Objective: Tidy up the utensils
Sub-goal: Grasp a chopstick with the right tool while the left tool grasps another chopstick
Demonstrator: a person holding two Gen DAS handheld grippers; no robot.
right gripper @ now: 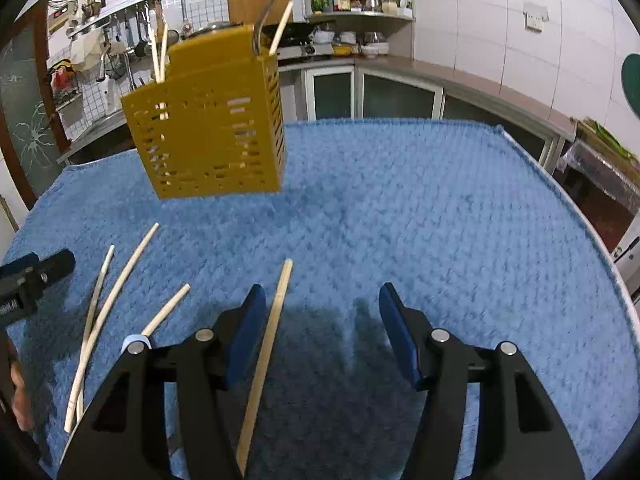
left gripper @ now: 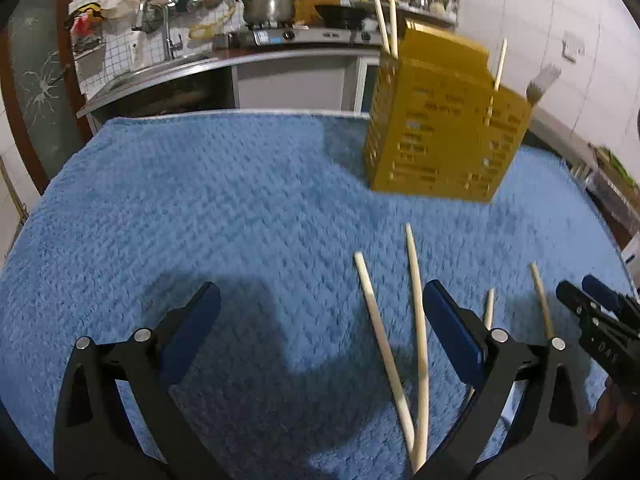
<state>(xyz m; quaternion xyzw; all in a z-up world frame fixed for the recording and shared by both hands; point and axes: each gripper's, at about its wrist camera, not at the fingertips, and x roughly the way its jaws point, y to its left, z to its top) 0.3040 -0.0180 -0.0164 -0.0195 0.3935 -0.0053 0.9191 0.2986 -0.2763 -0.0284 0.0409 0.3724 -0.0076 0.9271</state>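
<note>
A yellow slotted utensil holder (left gripper: 444, 128) stands on the blue towel (left gripper: 200, 200), with chopsticks and a metal utensil sticking out of it; it also shows in the right wrist view (right gripper: 208, 120). Several loose wooden chopsticks lie on the towel. My left gripper (left gripper: 320, 308) is open and empty, with two chopsticks (left gripper: 416, 320) between its fingers near the right one. My right gripper (right gripper: 322, 312) is open, with one chopstick (right gripper: 268, 344) lying beside its left finger. Further chopsticks (right gripper: 108, 304) lie to its left.
The towel (right gripper: 440, 220) covers the table to its edges. Behind are a kitchen counter with sink (left gripper: 176, 64), a stove with pot (left gripper: 272, 8) and shelves (right gripper: 360, 4). The left gripper's fingertip (right gripper: 36, 272) shows at the left edge of the right wrist view.
</note>
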